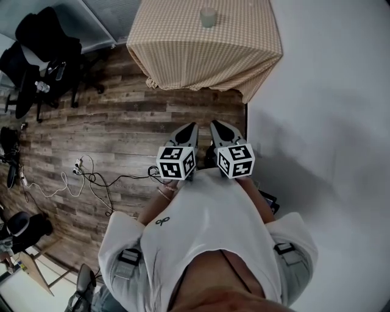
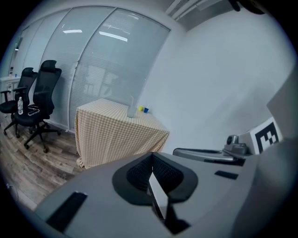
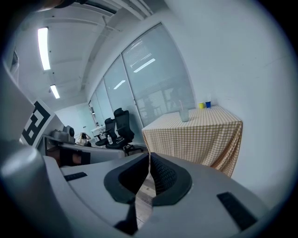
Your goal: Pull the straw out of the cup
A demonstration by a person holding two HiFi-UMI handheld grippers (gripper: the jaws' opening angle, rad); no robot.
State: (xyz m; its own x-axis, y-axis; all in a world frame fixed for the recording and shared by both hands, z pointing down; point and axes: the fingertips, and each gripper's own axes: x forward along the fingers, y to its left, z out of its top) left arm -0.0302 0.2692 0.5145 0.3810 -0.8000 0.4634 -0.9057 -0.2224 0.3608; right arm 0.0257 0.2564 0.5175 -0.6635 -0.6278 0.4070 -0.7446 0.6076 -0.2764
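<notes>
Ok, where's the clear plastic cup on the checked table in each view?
Head view: clear plastic cup at top centre.
Left gripper view: cup just left of centre, mid-height.
Right gripper view: cup right of centre, mid-height.
Shared landmark: tan checked tablecloth beneath it.

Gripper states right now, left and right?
Left gripper: closed, holding nothing.
Right gripper: closed, holding nothing.

Pale translucent cup (image 1: pixel 208 17) — standing upright on a checked tablecloth (image 1: pixel 183 49)
A thin clear straw (image 3: pixel 180 104) is sticking up out of it.
</notes>
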